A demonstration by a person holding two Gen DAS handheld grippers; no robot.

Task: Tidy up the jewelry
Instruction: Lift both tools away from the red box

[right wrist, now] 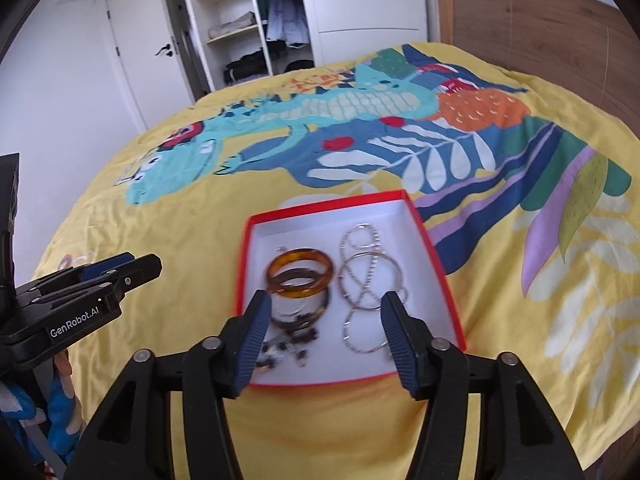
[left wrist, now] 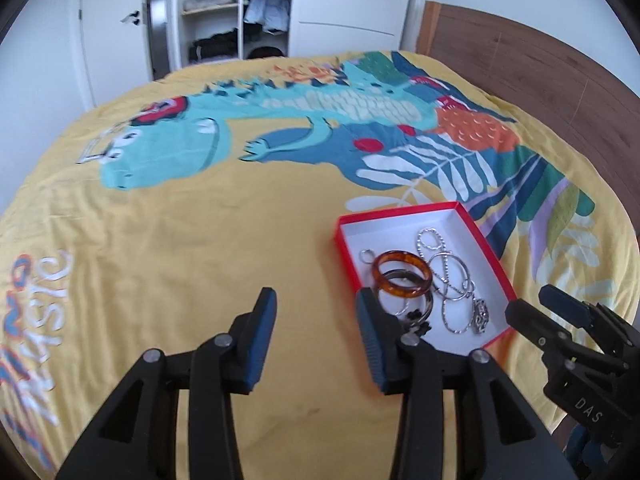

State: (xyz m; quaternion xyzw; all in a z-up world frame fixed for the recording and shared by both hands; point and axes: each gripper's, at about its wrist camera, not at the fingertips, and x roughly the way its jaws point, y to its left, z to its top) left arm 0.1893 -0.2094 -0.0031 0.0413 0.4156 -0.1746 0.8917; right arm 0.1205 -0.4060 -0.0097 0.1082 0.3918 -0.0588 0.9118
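Observation:
A shallow red box with a white inside [left wrist: 404, 220] [right wrist: 332, 204] lies on the yellow bedspread. In it rest an amber bangle [left wrist: 402, 274] [right wrist: 300, 272] over a darker bangle, several silver hoops and chains [left wrist: 452, 276] [right wrist: 368, 276], a small silver ring [left wrist: 366, 256] and dark beads [right wrist: 288, 350]. My left gripper [left wrist: 318, 308] is open and empty above the spread, just left of the box. My right gripper [right wrist: 324, 312] is open and empty above the box's near half. Each gripper shows from the side in the other's view [left wrist: 552, 304] [right wrist: 132, 266].
The yellow bedspread [left wrist: 180, 240] [right wrist: 520, 340] with a blue-green dinosaur print covers the bed. A wooden headboard [left wrist: 540, 72] [right wrist: 540, 28] stands at the right. An open white wardrobe [left wrist: 224, 12] [right wrist: 248, 20] with shelves and hanging clothes is beyond the bed's far edge.

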